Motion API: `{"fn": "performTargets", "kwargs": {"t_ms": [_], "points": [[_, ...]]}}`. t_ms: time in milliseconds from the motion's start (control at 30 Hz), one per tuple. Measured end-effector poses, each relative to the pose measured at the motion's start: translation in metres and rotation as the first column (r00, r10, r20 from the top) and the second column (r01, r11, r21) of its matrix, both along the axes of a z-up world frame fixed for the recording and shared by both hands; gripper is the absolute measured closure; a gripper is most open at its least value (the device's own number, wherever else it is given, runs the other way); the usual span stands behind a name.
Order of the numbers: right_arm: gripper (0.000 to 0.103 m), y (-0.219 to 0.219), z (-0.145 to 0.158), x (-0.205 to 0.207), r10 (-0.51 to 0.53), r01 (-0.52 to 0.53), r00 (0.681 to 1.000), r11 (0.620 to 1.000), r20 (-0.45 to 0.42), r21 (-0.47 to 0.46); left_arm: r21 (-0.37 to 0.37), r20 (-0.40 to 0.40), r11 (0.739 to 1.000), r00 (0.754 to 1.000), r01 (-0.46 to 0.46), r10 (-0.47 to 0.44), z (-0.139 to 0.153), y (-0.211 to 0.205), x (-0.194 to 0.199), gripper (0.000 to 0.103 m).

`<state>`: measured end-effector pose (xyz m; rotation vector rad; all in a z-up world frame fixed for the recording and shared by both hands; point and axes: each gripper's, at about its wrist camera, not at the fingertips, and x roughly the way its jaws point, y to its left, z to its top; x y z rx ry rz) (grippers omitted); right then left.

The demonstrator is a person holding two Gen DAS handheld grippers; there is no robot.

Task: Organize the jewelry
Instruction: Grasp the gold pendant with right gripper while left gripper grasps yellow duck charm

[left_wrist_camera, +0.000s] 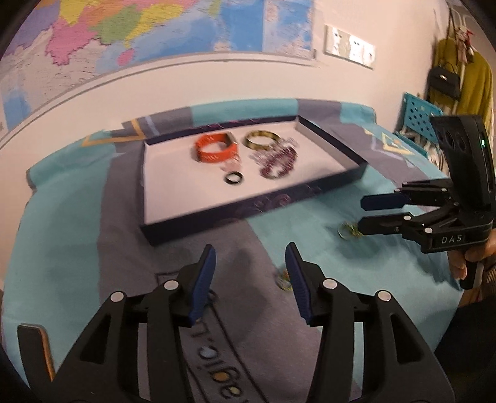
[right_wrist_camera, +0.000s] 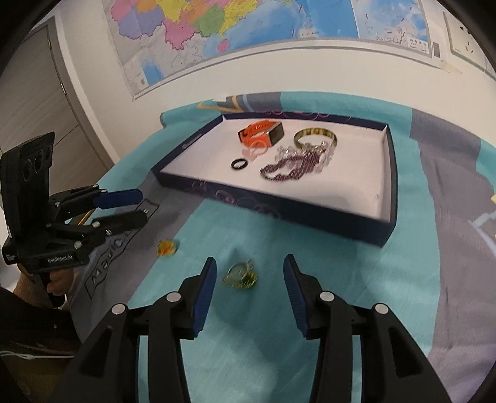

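Both jaws spread wide, nothing pinched. Left gripper [left_wrist_camera: 249,251] hovers over the grey band of the teal-and-grey cloth [right_wrist_camera: 310,356], near the front wall of the tray [left_wrist_camera: 198,223]. Right gripper [right_wrist_camera: 248,263] hovers over the teal part; its fingers bracket a gold-green trinket [right_wrist_camera: 240,276] lying on the cloth, not touching it. From the left wrist view the same trinket [left_wrist_camera: 348,231] sits right at the lower fingertip of the right gripper [left_wrist_camera: 361,214].

Second loose piece: small yellow-orange charm [right_wrist_camera: 167,248] on the cloth, left of the trinket, between the two grippers. Left view shows it just beside the left gripper's right finger, partly hidden and blurred [left_wrist_camera: 283,279].

Tray is a shallow dark-blue box lid with white floor [right_wrist_camera: 356,186], sitting on the cloth near the wall. Inside:
- orange wristband with a dark rectangular face [right_wrist_camera: 260,133], back-centre
- gold-and-dark bangle [right_wrist_camera: 314,136], right of the wristband
- purple bead string [right_wrist_camera: 291,167], in front of the bangle, tangled with clear/pink beads [right_wrist_camera: 322,152]
- black ring [right_wrist_camera: 239,164], front-left of the group, lying flat
- pale pink loops [right_wrist_camera: 255,148] between wristband and black ring; too faint to identify further

Wall map [right_wrist_camera: 248,28] above the table. Left hand [right_wrist_camera: 57,283] grips the left gripper's handle.
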<state>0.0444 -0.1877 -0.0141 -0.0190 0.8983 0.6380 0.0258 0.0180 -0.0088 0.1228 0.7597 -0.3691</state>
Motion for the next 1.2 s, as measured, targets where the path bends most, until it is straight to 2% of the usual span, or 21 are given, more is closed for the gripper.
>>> {"fn": "performTargets", "kwargs": {"t_ms": [233,300,367,500,600,700,933,1200], "points": [[0.062,0.007,-0.009,-0.003,0.004,-0.004,1.000,1.000,-0.016,-0.024,0.017,-0.029,0.999,0.999,0.045,-0.044,-0.011,-0.017,-0.006,0.057],[0.068,0.008,-0.009,-0.004,0.007,-0.008,1.000,1.000,-0.015,-0.025,0.013,-0.045,0.999,0.998,0.051,-0.050,-0.014,-0.019,-0.006,0.056],[0.069,0.009,-0.010,-0.003,0.008,-0.008,1.000,1.000,-0.015,-0.029,0.002,-0.065,0.998,0.996,0.058,-0.057,-0.017,-0.020,-0.004,0.056],[0.077,0.011,-0.011,-0.003,0.015,-0.015,1.000,0.999,-0.017,-0.041,0.008,-0.086,0.998,0.994,0.063,-0.062,-0.023,-0.025,-0.001,0.056],[0.085,0.009,-0.011,-0.001,0.007,-0.008,1.000,0.999,-0.022,-0.036,0.004,-0.103,0.998,0.992,0.069,-0.068,-0.026,-0.027,0.001,0.060],[0.087,0.008,-0.011,-0.001,0.002,-0.002,1.000,0.999,-0.023,-0.034,0.006,-0.114,0.998,0.991,0.066,-0.065,-0.027,-0.027,0.002,0.062],[0.091,0.005,-0.009,-0.003,-0.012,0.012,1.000,0.999,-0.016,-0.031,-0.007,-0.121,0.998,0.991,0.061,-0.062,-0.027,-0.025,0.002,0.084],[0.092,-0.003,-0.006,-0.003,-0.036,0.036,0.999,0.999,-0.010,-0.010,-0.019,-0.120,0.998,0.991,0.060,-0.062,-0.026,-0.025,0.000,0.089]]}}
